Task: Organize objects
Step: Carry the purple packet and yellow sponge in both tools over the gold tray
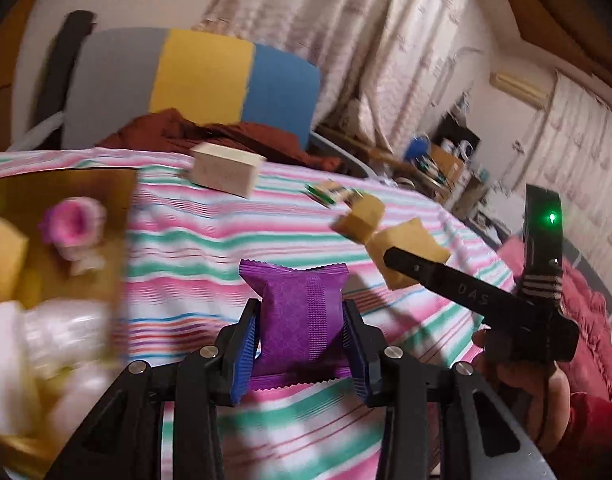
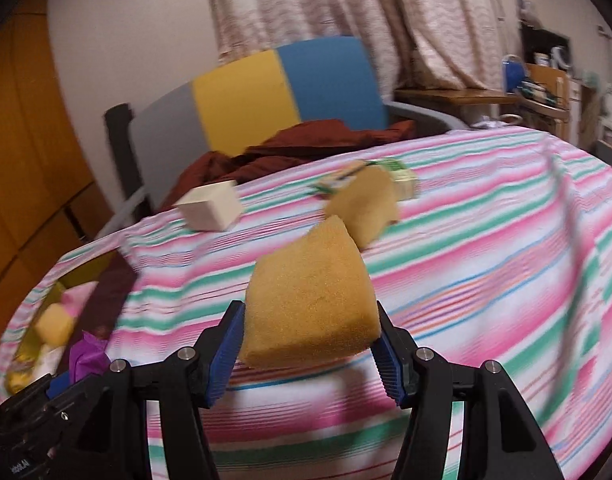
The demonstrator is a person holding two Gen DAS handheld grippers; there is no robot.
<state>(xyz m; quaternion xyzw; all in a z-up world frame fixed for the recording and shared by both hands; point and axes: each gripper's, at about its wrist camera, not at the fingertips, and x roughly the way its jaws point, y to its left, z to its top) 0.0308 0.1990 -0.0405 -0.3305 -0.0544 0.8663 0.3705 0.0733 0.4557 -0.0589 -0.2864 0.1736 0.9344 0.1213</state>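
While upright, purple packet pinched by left claw | right claw pinching yellow sponge

Pale patterned curtains are hung behind a grey, yellow and blue chair; cluttered wooden shelves are seen rightward.

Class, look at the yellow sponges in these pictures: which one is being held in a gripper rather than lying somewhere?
The sponge clamped between the right gripper pads. The second sponge lies on the striped cloth beyond; a third sits in the tray.
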